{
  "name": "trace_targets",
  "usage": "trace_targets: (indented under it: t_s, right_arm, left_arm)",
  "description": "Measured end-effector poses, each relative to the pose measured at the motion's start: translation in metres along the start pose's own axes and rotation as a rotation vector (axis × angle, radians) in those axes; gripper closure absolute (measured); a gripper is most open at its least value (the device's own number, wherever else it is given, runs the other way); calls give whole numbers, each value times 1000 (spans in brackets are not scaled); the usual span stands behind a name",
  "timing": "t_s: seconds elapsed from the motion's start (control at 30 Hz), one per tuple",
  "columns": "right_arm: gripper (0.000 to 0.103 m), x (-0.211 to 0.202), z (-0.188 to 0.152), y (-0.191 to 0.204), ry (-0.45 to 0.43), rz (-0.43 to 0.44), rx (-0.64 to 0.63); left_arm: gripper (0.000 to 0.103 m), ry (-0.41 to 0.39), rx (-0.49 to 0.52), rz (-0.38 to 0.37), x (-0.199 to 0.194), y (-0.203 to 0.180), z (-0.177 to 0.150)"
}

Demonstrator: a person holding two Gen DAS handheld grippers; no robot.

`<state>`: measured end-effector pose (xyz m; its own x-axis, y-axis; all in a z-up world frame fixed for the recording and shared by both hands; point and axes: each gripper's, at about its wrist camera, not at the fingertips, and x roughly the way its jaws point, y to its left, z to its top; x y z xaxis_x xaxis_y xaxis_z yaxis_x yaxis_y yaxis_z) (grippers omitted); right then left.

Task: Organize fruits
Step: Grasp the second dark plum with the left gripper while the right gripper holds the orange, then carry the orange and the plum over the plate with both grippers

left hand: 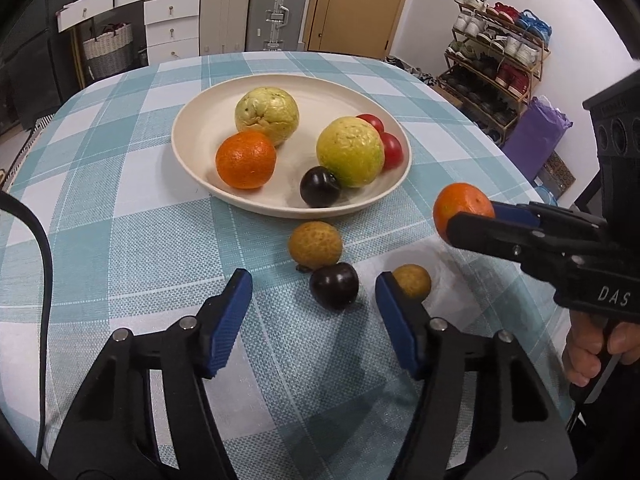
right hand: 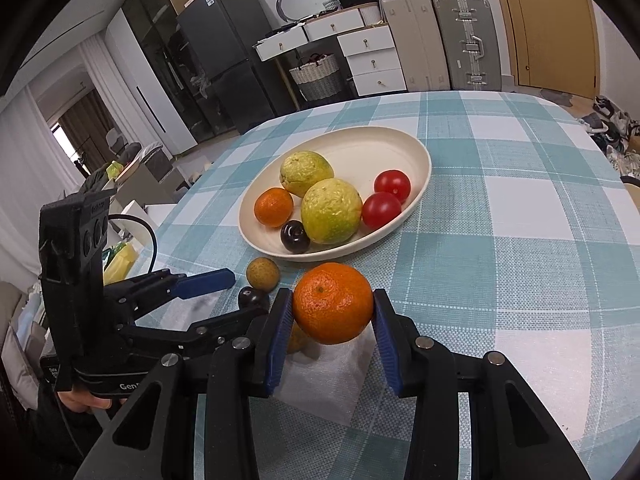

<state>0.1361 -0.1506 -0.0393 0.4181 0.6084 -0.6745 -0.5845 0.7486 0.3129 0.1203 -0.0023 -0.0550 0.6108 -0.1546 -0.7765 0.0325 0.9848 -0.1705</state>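
Blue-padded jaws of the right gripper [right hand: 333,312] clench a tangerine [right hand: 333,307] above the desk [right hand: 520,240], seemingly bound for the plate [right hand: 416,148], while the left gripper [left hand: 314,292] gapes around a dark plum [left hand: 334,285].

Behind your checked table [right hand: 520,208] you see white drawers [right hand: 372,60], two suitcases [right hand: 466,40] and a wooden door [right hand: 556,24] at upper right, a dark fridge [right hand: 224,52] upper left, a shoe rack [left hand: 496,56] elsewhere.
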Motion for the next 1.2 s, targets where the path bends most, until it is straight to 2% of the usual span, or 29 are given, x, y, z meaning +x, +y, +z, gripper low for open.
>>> trace_targets:
  t_s: [0.07,0.27,0.4,0.53,0.67,0.83,1.2]
  right_arm:
    - [63,0,1,-1,-1,-1,1]
    - [63,-1,2,-1,-3,-2,0]
    - [63,0,1,0,-1,-1,-2]
    - [63,0,2,0,-1,-1,-5]
    - [63,0,2,0,-1,-1,-4]
    - [63,1,2,0,0,-2,-3]
    - [63,-2,6,5,-19,-4,-15]
  left_arm:
    - [45,7,7,-10,0,-1,0]
    - [67,21,30,-29,-2,-4,-2]
    - [74,25,45,-39,-2,-7,-2]
    - [75,22,45,-44,-2,-7,-3]
    - [81,19,42,-42,-3,-7,-3]
    - [81,12,37,-52,-5,-5,-2]
    - [81,-63,18,-64,-30,1,-1]
